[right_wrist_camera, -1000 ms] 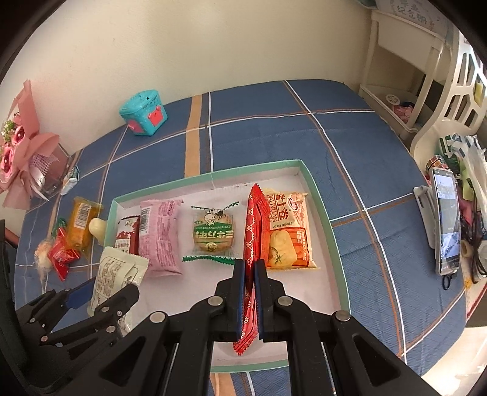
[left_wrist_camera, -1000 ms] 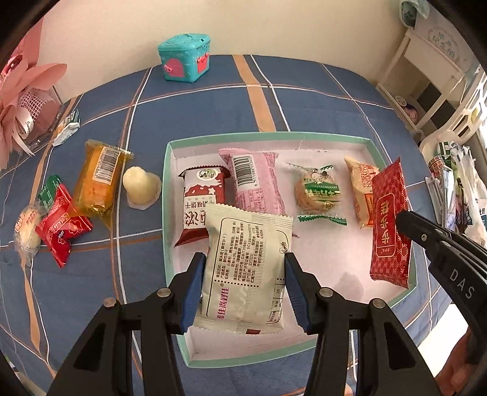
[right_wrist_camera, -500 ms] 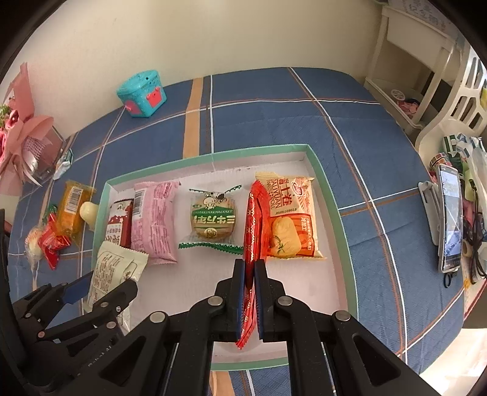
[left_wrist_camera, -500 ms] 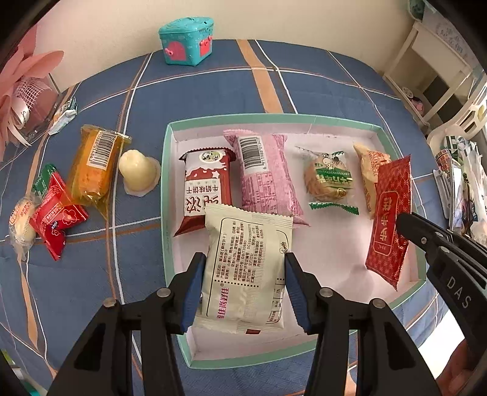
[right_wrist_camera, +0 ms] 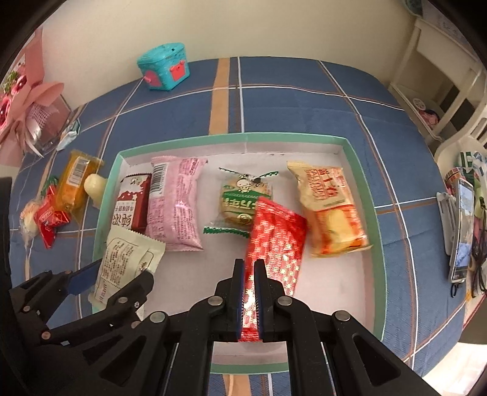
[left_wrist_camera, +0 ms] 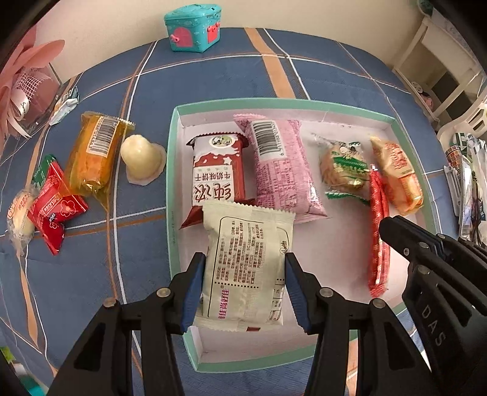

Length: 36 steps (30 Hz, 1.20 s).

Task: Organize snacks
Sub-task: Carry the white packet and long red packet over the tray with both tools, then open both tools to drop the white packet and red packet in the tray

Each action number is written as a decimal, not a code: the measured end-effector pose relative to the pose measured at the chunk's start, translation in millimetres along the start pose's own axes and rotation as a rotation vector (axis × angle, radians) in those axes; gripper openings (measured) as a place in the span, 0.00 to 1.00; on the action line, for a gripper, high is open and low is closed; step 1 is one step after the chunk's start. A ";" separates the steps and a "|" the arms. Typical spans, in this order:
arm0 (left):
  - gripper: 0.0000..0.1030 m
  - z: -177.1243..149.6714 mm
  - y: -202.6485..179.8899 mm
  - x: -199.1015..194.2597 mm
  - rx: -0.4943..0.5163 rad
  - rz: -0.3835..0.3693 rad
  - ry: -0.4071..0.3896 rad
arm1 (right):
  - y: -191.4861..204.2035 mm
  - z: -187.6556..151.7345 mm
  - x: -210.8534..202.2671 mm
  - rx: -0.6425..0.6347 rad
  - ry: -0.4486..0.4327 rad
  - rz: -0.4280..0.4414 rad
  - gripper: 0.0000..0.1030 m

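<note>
**Inspector:** While the left gripper (left_wrist_camera: 243,289) sits over the near left part of the tray (left_wrist_camera: 298,103), what does it carry?

**Assistant:** It is clamped on the cream packet (left_wrist_camera: 246,265), 1 blue pad on each long edge. The packet hangs printed side up, its far edge overlapping the near end of the dark red biscuit packet (left_wrist_camera: 216,170). From the right wrist view, the cream packet (right_wrist_camera: 127,262) appears at the tray's left wall (right_wrist_camera: 105,195).

**Inspector:** And the right gripper (right_wrist_camera: 249,292)?

**Assistant:** Pinched tight on the red strip packet (right_wrist_camera: 274,243). The packet slants away from the pads, its far end lying across the near edge of the green round cookie (right_wrist_camera: 243,201) and just beside the orange cracker pack (right_wrist_camera: 331,210). Whether its far end rests on the tray floor, I cannot tell. From the left wrist view the red strip packet (left_wrist_camera: 377,231) shows nearly edge-on.

**Inspector:** Contents of the tray?

**Assistant:** 4 packets lie in a row: dark red, pink (left_wrist_camera: 280,164), green round cookie, orange cracker pack.

**Inspector:** Items outside the tray?

**Assistant:** On the blue plaid cloth (left_wrist_camera: 213,70), left of the tray: a jelly cup (left_wrist_camera: 141,157) near the wall, an orange wrapped cake (left_wrist_camera: 91,152), a small red packet (left_wrist_camera: 54,213) and a pale round snack (left_wrist_camera: 19,213). A teal box (left_wrist_camera: 193,27) stands at the far edge.
</note>
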<state>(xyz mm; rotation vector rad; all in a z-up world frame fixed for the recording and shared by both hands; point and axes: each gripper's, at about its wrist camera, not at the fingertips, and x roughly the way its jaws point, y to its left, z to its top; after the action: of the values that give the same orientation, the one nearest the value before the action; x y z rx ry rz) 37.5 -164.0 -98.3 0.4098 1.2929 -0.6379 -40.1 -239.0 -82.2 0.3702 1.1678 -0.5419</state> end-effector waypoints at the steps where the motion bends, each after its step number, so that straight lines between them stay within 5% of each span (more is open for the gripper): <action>1: 0.52 -0.5 0.3 1.9 -0.002 0.001 0.005 | 0.9 -0.4 1.8 0.000 0.004 0.007 0.07; 14: 0.53 -1.2 5.9 22.3 -0.031 -0.013 0.052 | 5.2 -3.5 19.6 0.015 0.059 0.049 0.07; 23: 0.62 -1.5 16.5 25.8 -0.062 -0.078 0.058 | 2.5 -4.3 17.4 0.027 0.058 0.046 0.08; 36: 0.65 14.1 47.4 -37.0 -0.144 -0.111 -0.093 | -17.7 6.2 -25.4 0.111 -0.091 0.087 0.08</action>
<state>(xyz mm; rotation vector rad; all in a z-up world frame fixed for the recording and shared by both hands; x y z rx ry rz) 73.4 -128.9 -62.3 0.1887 1.2695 -0.6450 -53.0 -251.4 -56.2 0.4851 1.0320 -0.5432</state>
